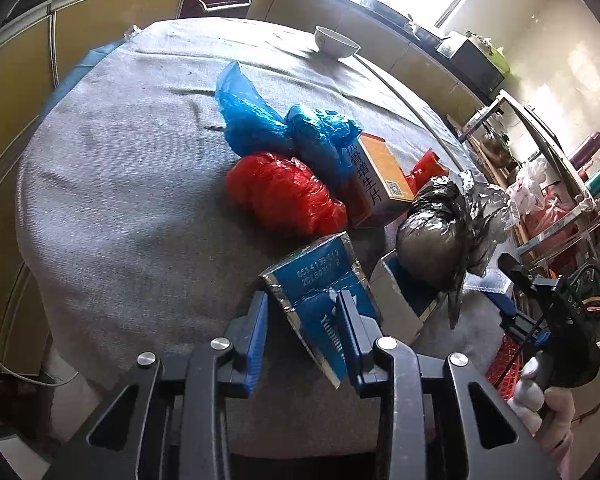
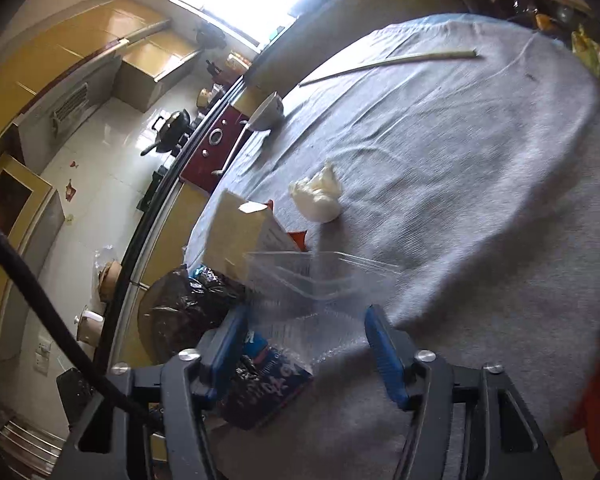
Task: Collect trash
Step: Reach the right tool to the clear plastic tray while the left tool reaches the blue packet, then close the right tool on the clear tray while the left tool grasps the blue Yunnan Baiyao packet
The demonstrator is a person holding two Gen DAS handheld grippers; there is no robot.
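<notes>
A blue carton (image 1: 316,280) with silver edges stands tilted between the fingers of my left gripper (image 1: 304,312), and both blue pads press on it. Behind it on the grey cloth lie a red bag (image 1: 284,192), two blue bags (image 1: 252,112), an orange box (image 1: 380,176) and a black bag (image 1: 432,232). My right gripper (image 2: 306,332) is shut on a clear plastic container (image 2: 312,280), whose crinkled lower part fills the gap between the pads. A white crumpled wad (image 2: 318,196) lies further out on the cloth. A blue printed pack (image 2: 268,380) lies under the right gripper's left finger.
The round table wears a grey cloth (image 2: 480,200). A white bowl (image 1: 336,42) stands at its far edge and a thin stick (image 2: 388,64) lies near the rim. A white open box (image 1: 396,300) sits under the black bag. Shelves with bottles (image 1: 580,168) stand beside the table.
</notes>
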